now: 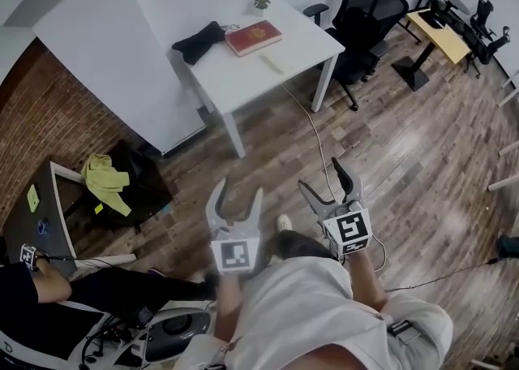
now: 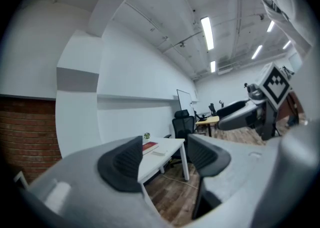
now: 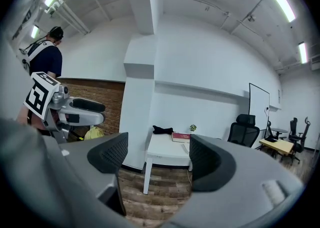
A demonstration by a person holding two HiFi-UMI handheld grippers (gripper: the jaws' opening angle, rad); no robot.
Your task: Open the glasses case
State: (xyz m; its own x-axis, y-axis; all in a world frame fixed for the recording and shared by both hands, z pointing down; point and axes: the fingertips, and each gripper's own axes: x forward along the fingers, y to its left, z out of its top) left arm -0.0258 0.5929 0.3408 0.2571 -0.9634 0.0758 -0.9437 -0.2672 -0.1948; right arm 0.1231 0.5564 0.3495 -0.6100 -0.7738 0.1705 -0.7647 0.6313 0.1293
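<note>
A dark, soft-looking object [image 1: 199, 41], possibly the glasses case, lies at the left end of the white table [image 1: 243, 76], beside a red book [image 1: 253, 37], a small plant [image 1: 261, 2] and a pale strip [image 1: 272, 63]. The right gripper view shows the dark object [image 3: 162, 130] far off between the jaws. Both grippers hang over the wooden floor, well short of the table. My left gripper [image 1: 238, 198] is open and empty, as the left gripper view [image 2: 165, 159] confirms. My right gripper [image 1: 326, 182] is open too, nothing between its pads [image 3: 157, 157].
A black office chair [image 1: 369, 11] stands to the right of the table, with a wooden desk [image 1: 442, 36] beyond. A cable [image 1: 312, 129] runs across the floor. A yellow cloth [image 1: 105, 178] lies on a dark cabinet by the brick wall. Another person [image 1: 32, 287] sits at lower left.
</note>
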